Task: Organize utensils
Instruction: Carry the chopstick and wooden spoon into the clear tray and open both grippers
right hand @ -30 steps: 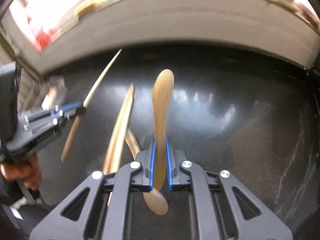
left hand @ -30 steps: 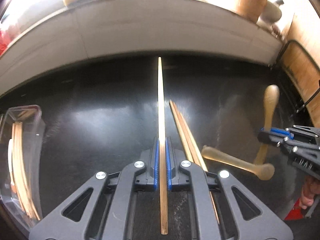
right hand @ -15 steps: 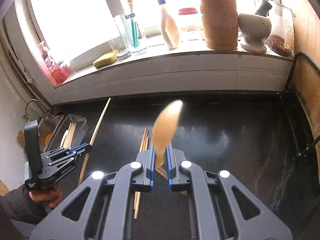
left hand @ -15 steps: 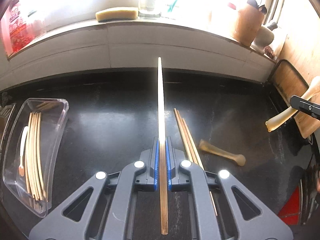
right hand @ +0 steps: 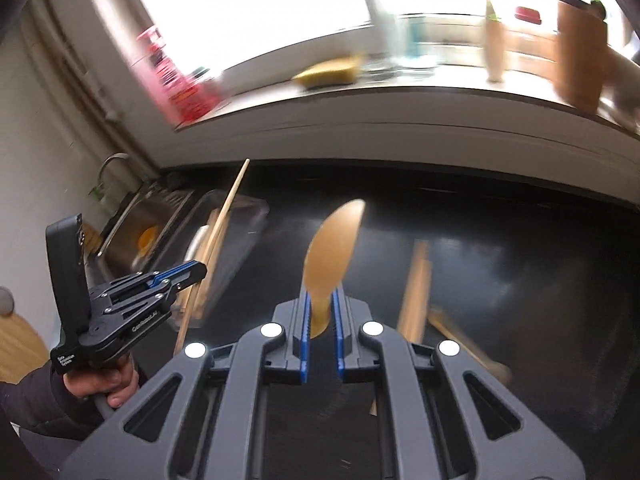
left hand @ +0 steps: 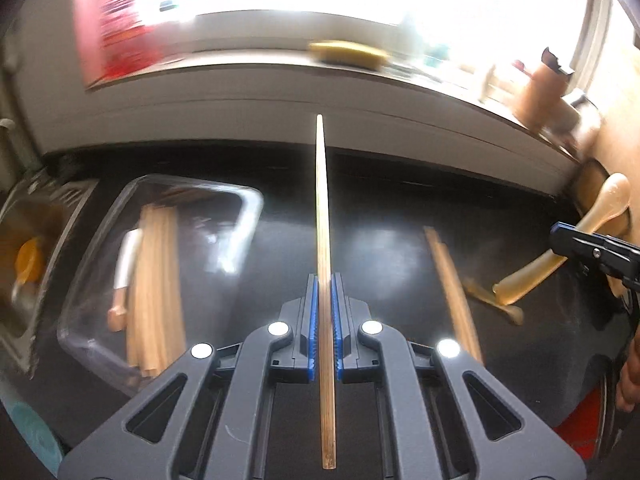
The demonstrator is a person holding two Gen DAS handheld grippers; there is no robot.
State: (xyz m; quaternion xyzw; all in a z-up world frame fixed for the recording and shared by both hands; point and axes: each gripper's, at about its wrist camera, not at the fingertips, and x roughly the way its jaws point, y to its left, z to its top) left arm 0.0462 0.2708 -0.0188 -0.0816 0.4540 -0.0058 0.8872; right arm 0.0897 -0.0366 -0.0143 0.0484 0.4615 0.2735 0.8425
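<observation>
My left gripper (left hand: 324,280) is shut on a long wooden chopstick (left hand: 323,208) held above the black counter. Left of it lies a clear plastic tray (left hand: 244,216) with several chopsticks (left hand: 156,280) and a white-handled spoon (left hand: 128,256) inside. My right gripper (right hand: 320,292) is shut on the handle of a beige spoon (right hand: 332,244), bowl pointing up and away. In the left wrist view the right gripper (left hand: 556,236) shows at the right edge with that spoon (left hand: 600,216). In the right wrist view the left gripper (right hand: 200,270) and its chopstick (right hand: 230,200) hang over the tray (right hand: 256,208).
Loose chopsticks (left hand: 452,280) and another beige spoon (left hand: 492,304) lie on the counter to the right. A sink (right hand: 132,232) borders the tray's left. The sill behind carries a yellow sponge (right hand: 324,72), a red bottle (right hand: 176,76) and a wooden holder (right hand: 580,60).
Both grippers have risen and swung left with their loads. The tray now sits nearer the middle of the left wrist view, and the loose utensils have shifted right.
</observation>
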